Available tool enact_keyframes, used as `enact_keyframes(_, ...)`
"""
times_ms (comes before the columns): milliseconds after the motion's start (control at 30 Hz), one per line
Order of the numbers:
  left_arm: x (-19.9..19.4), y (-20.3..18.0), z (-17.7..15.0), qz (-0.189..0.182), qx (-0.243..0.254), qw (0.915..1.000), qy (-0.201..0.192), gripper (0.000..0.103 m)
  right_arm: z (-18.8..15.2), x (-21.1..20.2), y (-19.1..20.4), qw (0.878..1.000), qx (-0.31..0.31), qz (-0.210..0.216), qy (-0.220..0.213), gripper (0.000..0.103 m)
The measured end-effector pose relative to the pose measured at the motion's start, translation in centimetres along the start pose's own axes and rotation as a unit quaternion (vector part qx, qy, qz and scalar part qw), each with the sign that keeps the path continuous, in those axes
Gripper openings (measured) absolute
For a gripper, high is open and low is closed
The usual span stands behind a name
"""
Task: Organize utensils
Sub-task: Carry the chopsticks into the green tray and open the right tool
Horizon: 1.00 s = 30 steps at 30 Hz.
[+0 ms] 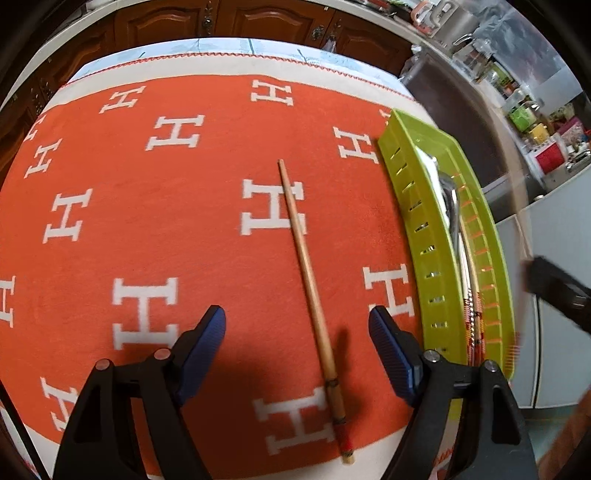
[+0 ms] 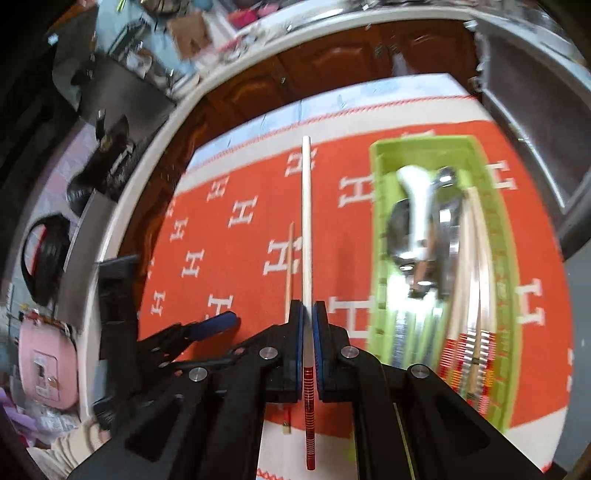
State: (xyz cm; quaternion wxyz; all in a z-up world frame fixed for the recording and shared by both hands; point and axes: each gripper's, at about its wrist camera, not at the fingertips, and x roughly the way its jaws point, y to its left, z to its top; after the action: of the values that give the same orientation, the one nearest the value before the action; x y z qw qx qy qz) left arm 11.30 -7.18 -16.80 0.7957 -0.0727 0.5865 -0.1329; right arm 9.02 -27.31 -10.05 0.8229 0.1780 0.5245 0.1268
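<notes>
A brown wooden chopstick (image 1: 308, 264) lies on the orange cloth between the fingers of my left gripper (image 1: 297, 325), which is open above its thick end. It also shows in the right wrist view (image 2: 289, 266). My right gripper (image 2: 307, 314) is shut on a pale chopstick (image 2: 306, 221) with a red striped end, held above the cloth left of the green tray (image 2: 380, 258). The tray holds metal spoons (image 2: 417, 229) and more chopsticks (image 2: 476, 258). In the left wrist view the tray (image 1: 417, 206) lies at the right with a spoon (image 1: 452, 206) inside.
The orange cloth with white H marks (image 1: 147, 206) covers the table. Wooden cabinets (image 1: 221, 22) stand beyond the far edge. A cluttered counter (image 1: 517, 96) runs along the right. The left gripper (image 2: 214, 323) shows at the lower left of the right wrist view.
</notes>
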Motion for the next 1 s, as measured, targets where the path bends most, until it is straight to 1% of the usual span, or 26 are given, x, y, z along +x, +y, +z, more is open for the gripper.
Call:
enact_keyframes(67, 0.9, -0.9, 0.1, 0.013, 0.007, 0.9999, 0.009, 0.067, -0.1, -2.0, -1.7, 1.0, 0.014, -0.005, -0.014, 0.004)
enact_keyframes(100, 1.0, -1.6, 0.2, 0.031, 0.015, 0.9994, 0.004, 0.066, -0.2, -2.9, -2.6, 0.999, 0.022, -0.01, -0.021, 0.004)
enact_keyframes(133, 1.3, -2.3, 0.1, 0.039, 0.023, 0.999, 0.0, 0.058, -0.3, -3.9, -3.6, 0.999, 0.03, -0.016, -0.027, 0.004)
enact_keyframes(167, 1.6, -3.0, 0.0, 0.046, 0.029, 0.9985, -0.001, 0.048, -0.4, -4.5, -4.4, 0.999, 0.036, -0.025, -0.031, 0.004)
enact_keyframes(200, 1.6, -3.5, -0.1, 0.06, 0.037, 0.9975, -0.007, 0.036, -0.4, -4.8, -5.1, 0.998, 0.038, -0.031, -0.034, 0.004)
enact_keyframes(233, 1.7, -3.8, -0.1, 0.064, 0.04, 0.9971, -0.009, 0.008, -0.5, -5.4, -6.2, 0.997, 0.046, -0.043, -0.036, 0.004)
enact_keyframes(300, 1.9, -3.8, 0.0, 0.054, 0.028, 0.9981, -0.006, 0.005, -0.6, -5.6, -7.6, 0.997, 0.055, -0.049, -0.033, 0.004)
enact_keyframes(367, 1.8, -3.5, 0.2, 0.03, 0.008, 0.9995, 0.003, 0.004, -0.6, -5.5, -8.9, 0.996, 0.06, -0.054, -0.029, 0.004)
enact_keyframes(400, 1.5, -3.5, 0.1, 0.026, 0.004, 0.9996, 0.003, 0.004, -0.6, -5.3, -9.3, 0.996, 0.06, -0.058, -0.028, 0.004)
enact_keyframes(500, 0.0, -4.0, 0.3, 0.012, 0.004, 0.9999, -0.007, 0.004, -0.4, -4.7, -10.6, 0.996, 0.064, -0.059, -0.024, 0.004)
enact_keyframes(600, -2.1, -5.2, 0.7, -0.014, 0.002, 0.9997, -0.019, 0.004, 0.4, -3.3, -11.9, 0.996, 0.07, -0.061, -0.017, 0.004)
enact_keyframes(700, -3.8, -6.8, 1.6, -0.05, -0.001, 0.9984, -0.027, 0.004, 1.4, -1.4, -12.0, 0.995, 0.067, -0.071, -0.009, 0.004)
enact_keyframes(800, -4.9, -8.9, 2.6, -0.078, 0.009, 0.9965, -0.027, 0.004, 2.8, 0.6, -12.3, 0.995, 0.061, -0.082, 0.0, 0.005)
enact_keyframes(867, -4.5, -10.7, 3.3, -0.086, 0.015, 0.9959, -0.026, 0.004, 3.7, 1.9, -12.5, 0.994, 0.055, -0.091, 0.017, 0.005)
enact_keyframes(900, -5.3, -10.0, 3.1, -0.091, 0.016, 0.9955, -0.024, 0.004, 4.0, 2.5, -12.4, 0.994, 0.052, -0.092, 0.024, 0.005)
enact_keyframes(933, -5.0, -10.5, 3.5, -0.094, 0.016, 0.9952, -0.022, 0.004, 4.2, 3.1, -12.3, 0.994, 0.051, -0.094, 0.031, 0.006)
enact_keyframes(1000, -4.4, -11.8, 3.9, -0.098, 0.019, 0.9948, -0.021, 0.004, 4.4, 3.3, -12.4, 0.993, 0.058, -0.094, 0.031, 0.007)
